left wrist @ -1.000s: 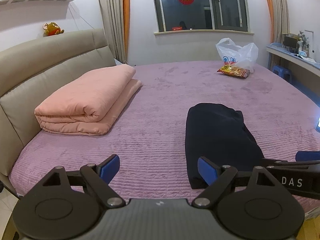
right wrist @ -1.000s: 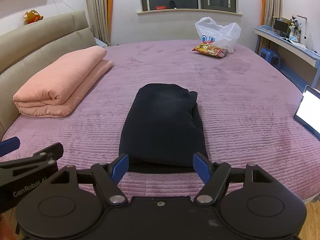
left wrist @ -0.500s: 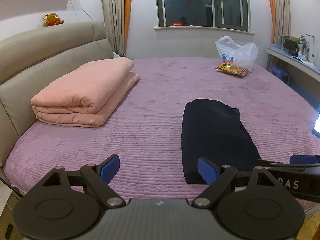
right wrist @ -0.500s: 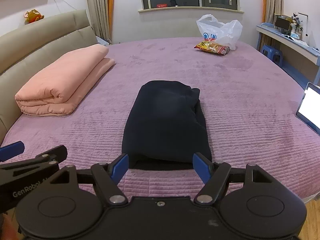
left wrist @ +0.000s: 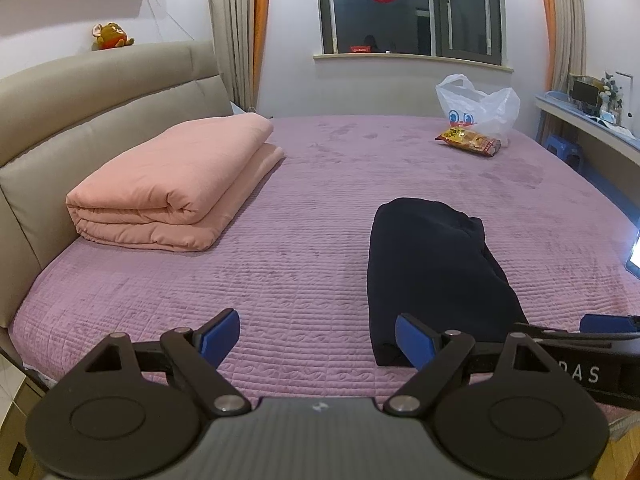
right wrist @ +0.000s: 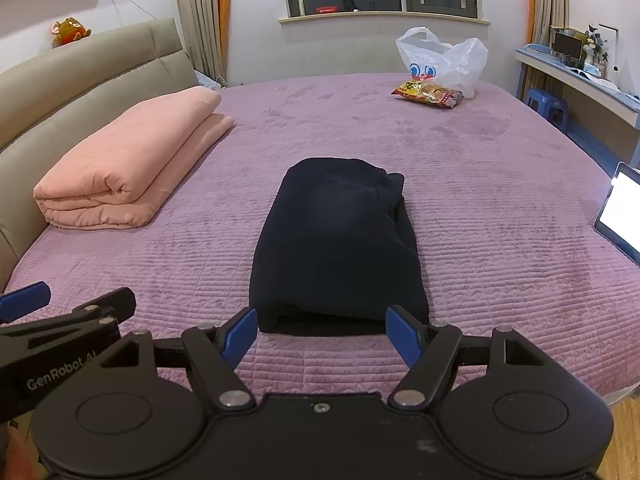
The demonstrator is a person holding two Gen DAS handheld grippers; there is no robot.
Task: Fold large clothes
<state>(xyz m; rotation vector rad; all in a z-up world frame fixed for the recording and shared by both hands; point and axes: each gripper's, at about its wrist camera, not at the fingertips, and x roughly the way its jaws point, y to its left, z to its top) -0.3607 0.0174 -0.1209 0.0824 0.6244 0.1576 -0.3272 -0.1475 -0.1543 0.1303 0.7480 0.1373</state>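
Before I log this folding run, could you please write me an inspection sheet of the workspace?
Surface: purple quilted bedspread, flat.
Job's things: dark navy folded garment, compact bundle near front edge.
Clutter: folded pink quilt; white plastic bag; red-yellow snack packet; lit tablet screen.
Grippers: left gripper, right gripper, both open, empty.
Cables: nothing seen.
Surroundings: beige padded headboard, dark window.

The left gripper (left wrist: 317,338) and right gripper (right wrist: 321,334) are black, with blue pads (left wrist: 219,335), silver screws, round discs; white "GenRobot" lettering on one side
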